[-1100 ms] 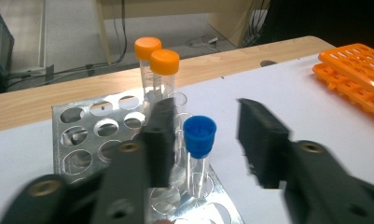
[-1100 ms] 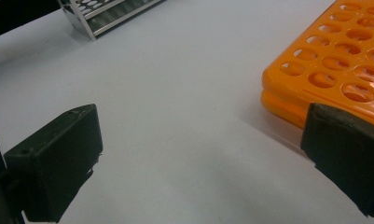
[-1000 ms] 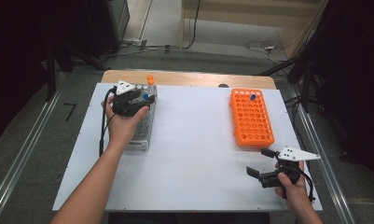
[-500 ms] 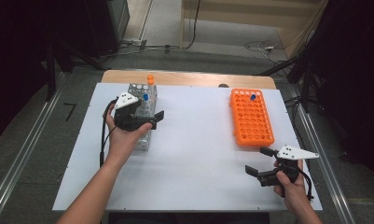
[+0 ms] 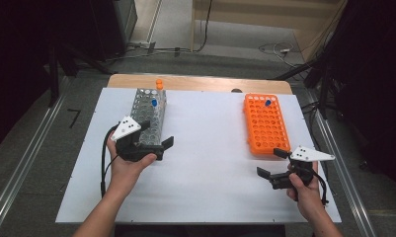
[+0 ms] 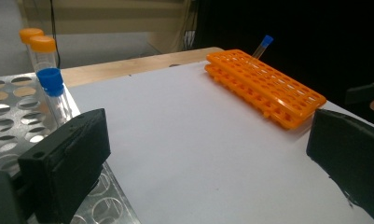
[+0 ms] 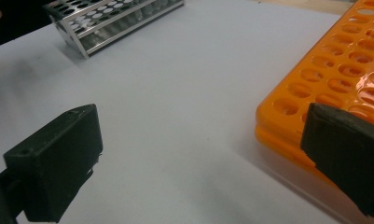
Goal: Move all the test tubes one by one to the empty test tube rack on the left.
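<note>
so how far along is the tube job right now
Looks done: one blue-capped tube stands in the metal rack, another in the orange rack. In hand: nothing; the left gripper, jaws just opened, and the right gripper are empty. Probably left: the orange-capped tubes.

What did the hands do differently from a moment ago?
The left tool slid back along the metal rack toward the person. Its jaws have just been opening and now stand wide with nothing between them, leaving the blue-capped tube standing in the rack. The right tool, open beside the orange rack, barely moved. Both racks and their tubes stayed put.
</note>
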{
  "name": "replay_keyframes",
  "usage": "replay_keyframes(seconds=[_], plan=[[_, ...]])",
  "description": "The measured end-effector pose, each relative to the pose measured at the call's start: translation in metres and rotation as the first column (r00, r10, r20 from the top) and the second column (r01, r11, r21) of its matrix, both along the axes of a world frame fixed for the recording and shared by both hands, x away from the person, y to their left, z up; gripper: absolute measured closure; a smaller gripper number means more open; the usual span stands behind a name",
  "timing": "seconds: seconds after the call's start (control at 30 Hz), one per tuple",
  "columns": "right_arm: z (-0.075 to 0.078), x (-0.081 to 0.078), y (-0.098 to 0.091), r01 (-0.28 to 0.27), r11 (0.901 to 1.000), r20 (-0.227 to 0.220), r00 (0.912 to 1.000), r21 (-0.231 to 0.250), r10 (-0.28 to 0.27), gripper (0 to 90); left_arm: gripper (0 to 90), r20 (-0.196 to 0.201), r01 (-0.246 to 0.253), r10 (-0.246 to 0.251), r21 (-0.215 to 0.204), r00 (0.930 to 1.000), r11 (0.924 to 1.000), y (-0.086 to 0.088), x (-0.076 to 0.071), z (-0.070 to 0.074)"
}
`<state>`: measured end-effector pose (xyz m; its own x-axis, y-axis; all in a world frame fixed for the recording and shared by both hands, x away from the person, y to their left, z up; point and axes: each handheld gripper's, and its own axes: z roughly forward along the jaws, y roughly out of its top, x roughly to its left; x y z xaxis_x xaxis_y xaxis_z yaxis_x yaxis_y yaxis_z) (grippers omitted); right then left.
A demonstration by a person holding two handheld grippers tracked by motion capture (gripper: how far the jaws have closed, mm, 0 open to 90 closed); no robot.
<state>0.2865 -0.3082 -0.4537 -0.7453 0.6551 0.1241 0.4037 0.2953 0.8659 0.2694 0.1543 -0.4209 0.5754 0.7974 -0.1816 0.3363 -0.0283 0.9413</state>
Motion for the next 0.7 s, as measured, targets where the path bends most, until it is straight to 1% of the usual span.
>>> replay_keyframes(seconds=[0.07,0.1,0.17,0.27,0.3,0.4,0.47,0.53,0.57,0.63,0.7], plan=[[0.002,0.005,0.001,0.011,0.9999,0.005,0.9999,0.003,-0.011,0.0,0.0,0.005,-0.003,0.002,0.019,1.0000,0.9998,-0.002,-0.005,-0.003],[0.003,0.007,0.002,0.015,0.9999,0.008,0.9999,0.004,-0.015,0.0,0.0,0.006,-0.001,0.001,0.021,1.0000,0.9998,-0.002,-0.008,-0.005],[0.006,0.013,0.003,0.023,0.9997,0.015,0.9996,0.007,-0.023,0.0,0.0,0.003,0.004,-0.004,0.016,1.0000,0.9999,-0.003,-0.012,-0.008],[0.009,0.021,0.006,0.031,0.9995,0.022,0.9993,0.005,-0.031,0.0,0.0,0.008,0.007,-0.007,0.021,0.9999,0.9998,-0.003,-0.018,-0.010],[0.010,0.024,0.007,0.033,0.9995,0.022,0.9992,0.004,-0.033,0.0,0.0,0.006,0.010,-0.010,0.011,0.9999,0.9999,-0.003,-0.019,-0.011],[0.013,0.034,0.010,0.046,0.9989,0.028,0.9986,-0.003,-0.046,0.0,0.0,0.008,0.017,-0.017,0.010,0.9998,0.9998,-0.003,-0.022,-0.011],[0.014,0.041,0.011,0.056,0.9985,0.031,0.9980,0.002,-0.056,0.0,0.0,0.009,0.017,-0.017,0.011,0.9998,0.9998,-0.004,-0.024,-0.012],[0.015,0.049,0.011,0.077,0.9970,0.030,0.9966,0.007,-0.077,0.0,0.0,0.010,0.019,-0.019,0.009,0.9998,0.9998,-0.004,-0.025,-0.013],[0.016,0.053,0.011,0.088,0.9960,0.023,0.9958,0.011,-0.089,0.0,0.0,0.009,0.020,-0.020,0.016,0.9997,0.9997,-0.004,-0.026,-0.013],[0.016,0.062,0.010,0.107,0.9941,0.024,0.9939,0.015,-0.108,0.0,0.0,0.008,0.016,-0.016,0.022,0.9998,0.9996,-0.003,-0.027,-0.014],[0.017,0.070,0.010,0.126,0.9918,0.015,0.9919,0.024,-0.126,0.0,0.0,0.005,0.014,-0.014,0.018,0.9999,0.9998,-0.002,-0.027,-0.015]])
